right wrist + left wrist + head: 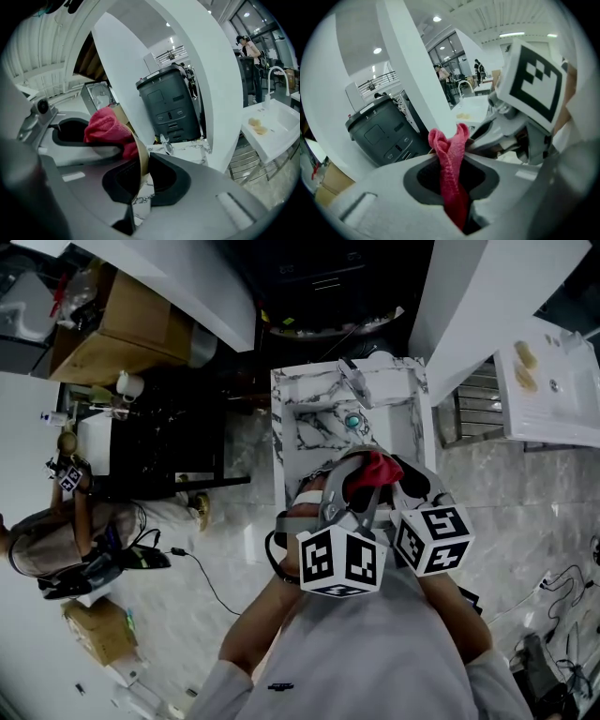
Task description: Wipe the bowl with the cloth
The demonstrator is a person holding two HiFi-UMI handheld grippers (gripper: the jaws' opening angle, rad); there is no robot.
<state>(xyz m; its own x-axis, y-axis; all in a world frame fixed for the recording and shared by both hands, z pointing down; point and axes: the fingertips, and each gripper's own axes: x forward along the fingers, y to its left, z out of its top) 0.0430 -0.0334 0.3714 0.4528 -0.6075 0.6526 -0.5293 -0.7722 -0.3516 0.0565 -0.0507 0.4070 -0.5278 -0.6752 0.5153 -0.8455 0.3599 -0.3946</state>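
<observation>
Gripping bunched red fabric cloth (pixel 449 140): left gripper (pixel 452 161), fingers clamped tight on it. Right gripper (pixel 140 176) fingers pinched shut on rim of thin-walled tan bowl (pixel 142 157), held up near white marbled surface (pixel 309 427). Cloth sits inside bowl, against wall, just left of right fingers. Left hand is the wiping hand, by my reading.

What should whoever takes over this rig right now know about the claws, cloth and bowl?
Left claw: shut on the bunched red fabric cloth.
Right claw: shut on the rim of the thin-walled round bowl, above the marble-patterned table.
Cloth is inside the bowl.
Done: both grasped.
Left: wiping; progress cannot be told.
</observation>
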